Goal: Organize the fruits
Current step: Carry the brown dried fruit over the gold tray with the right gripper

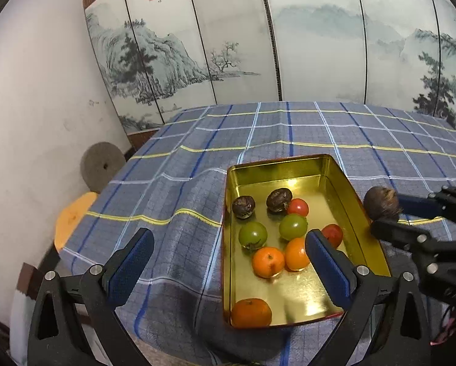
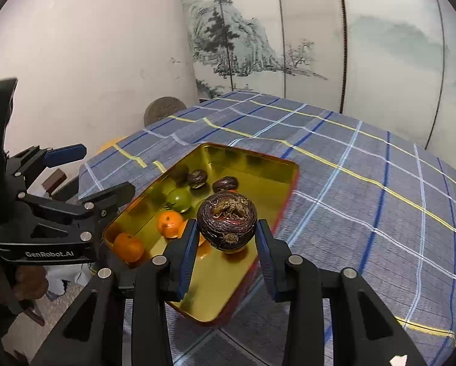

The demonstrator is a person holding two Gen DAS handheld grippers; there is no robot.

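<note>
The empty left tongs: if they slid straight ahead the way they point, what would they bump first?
Probably the wrinkled blue checked tablecloth, just left of the gold rectangular metal tin. The open left tongs straddle the tin's left wall, so depth is uncertain.

Looks like a lived-in home room: folding screen painted with ink mountains and calligraphy, scuffed white wall, bench draped in blue plaid cloth, gold tin of fruit.
</note>
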